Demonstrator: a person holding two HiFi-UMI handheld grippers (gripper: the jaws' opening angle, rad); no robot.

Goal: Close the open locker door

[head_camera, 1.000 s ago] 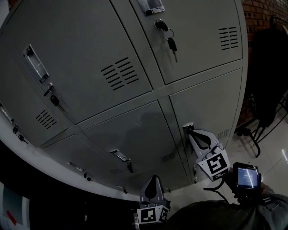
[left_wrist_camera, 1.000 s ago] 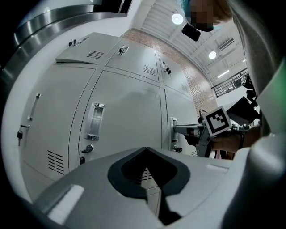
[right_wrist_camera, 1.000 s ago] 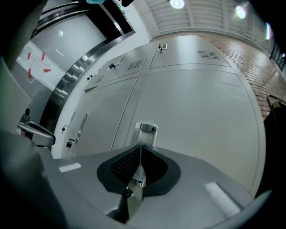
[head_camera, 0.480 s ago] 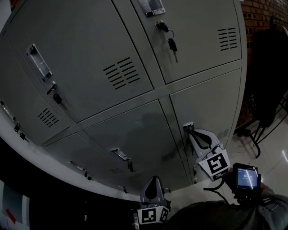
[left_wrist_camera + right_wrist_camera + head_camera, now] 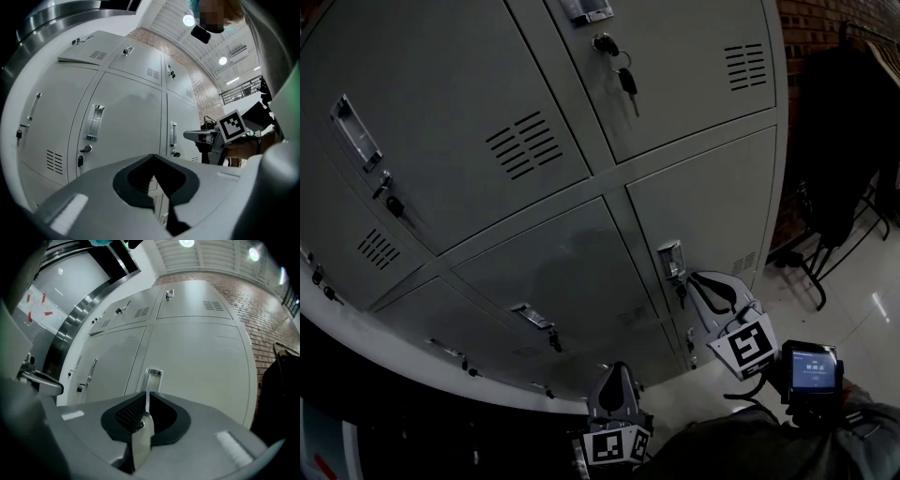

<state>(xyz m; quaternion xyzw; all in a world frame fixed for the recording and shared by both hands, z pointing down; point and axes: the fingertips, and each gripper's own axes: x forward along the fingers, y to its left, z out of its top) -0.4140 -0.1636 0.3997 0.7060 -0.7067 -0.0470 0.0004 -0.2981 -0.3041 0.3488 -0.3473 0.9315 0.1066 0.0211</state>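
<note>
The lower right locker door (image 5: 703, 202) lies flush with its grey neighbours, and its recessed handle (image 5: 671, 259) shows in full. My right gripper (image 5: 694, 279) hovers just right of and below that handle without touching it. In the right gripper view the handle (image 5: 153, 377) stands straight ahead of the jaws (image 5: 146, 394), which are a narrow slit apart with nothing between them. My left gripper (image 5: 619, 370) hangs low in front of the bottom lockers, its jaws (image 5: 152, 157) shut and empty. From the left gripper view the right gripper (image 5: 187, 135) sits beside the handle (image 5: 173, 134).
A bunch of keys (image 5: 626, 80) hangs from the upper right locker's lock. A dark coat on a rack (image 5: 839, 141) stands to the right against a brick wall, above a glossy tiled floor (image 5: 862, 281). A small screen (image 5: 811, 367) rides behind my right gripper.
My right gripper's tips were at the handle and have drawn back a little, so the handle now shows whole. The head view has shifted. The left gripper stays put.
</note>
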